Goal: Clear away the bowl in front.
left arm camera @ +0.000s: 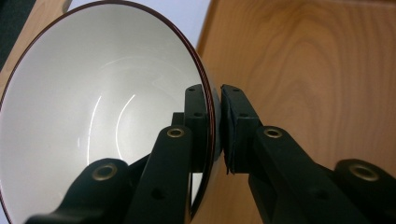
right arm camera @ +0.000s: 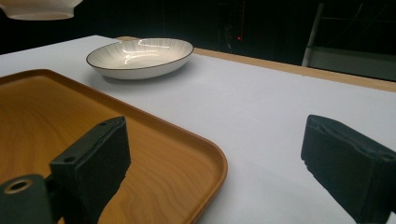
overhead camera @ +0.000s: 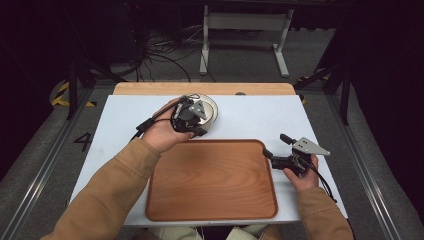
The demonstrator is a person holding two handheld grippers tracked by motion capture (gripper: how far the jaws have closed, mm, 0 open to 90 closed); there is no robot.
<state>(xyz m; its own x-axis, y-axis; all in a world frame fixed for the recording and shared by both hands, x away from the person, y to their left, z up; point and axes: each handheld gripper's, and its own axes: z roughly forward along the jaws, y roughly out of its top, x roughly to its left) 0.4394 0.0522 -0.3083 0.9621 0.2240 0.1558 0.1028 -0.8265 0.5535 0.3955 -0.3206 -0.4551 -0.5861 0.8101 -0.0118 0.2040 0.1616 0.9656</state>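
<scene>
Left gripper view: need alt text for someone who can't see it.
The left gripper is shut on the rim of a white bowl with a dark edge, one jaw inside the bowl and one outside. The bowl is seen from the inside, and behind it lies a wooden tray with a strip of white table above.

A wooden tray point(overhead camera: 210, 180) on the white table point(overhead camera: 250, 117); a shallow plate point(right arm camera: 140, 57) beyond.

white bowl point(left arm camera: 93, 107), dark rim; brown wood-grain tray point(overhead camera: 212, 180)
</scene>
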